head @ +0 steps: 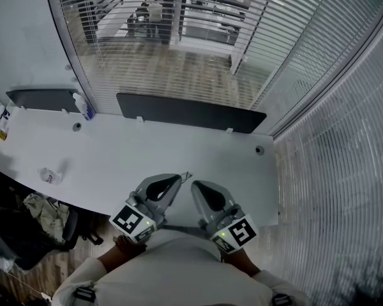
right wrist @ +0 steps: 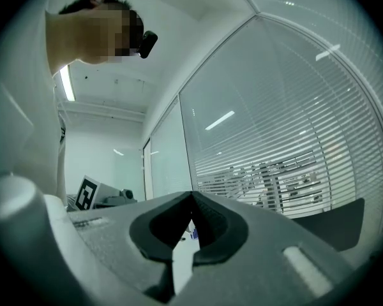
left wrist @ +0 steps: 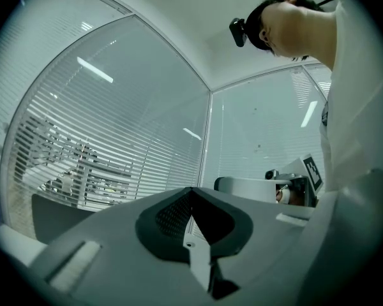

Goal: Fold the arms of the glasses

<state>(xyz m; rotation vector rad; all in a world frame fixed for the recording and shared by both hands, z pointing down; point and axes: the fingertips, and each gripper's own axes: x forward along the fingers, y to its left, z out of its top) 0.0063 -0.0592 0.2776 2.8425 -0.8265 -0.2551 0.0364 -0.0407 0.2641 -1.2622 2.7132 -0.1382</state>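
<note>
While the left gripper [head: 177, 180] and right gripper [head: 195, 186] hover with jaws together above the white surface [head: 115, 158], the glasses [head: 186, 174] show only as a thin speck at the left tip

**Three cameras, one glass corner**

The head camera looks steeply down past the person [head: 179, 266] onto the left gripper [head: 177, 179], the right gripper [head: 195, 185] and the white desk [head: 115, 152]. Each gripper camera sits low and close behind its own jaws, facing roughly level. All three views share the slatted blinds [left wrist: 115, 158], and each gripper camera catches the other gripper sideways.
</note>
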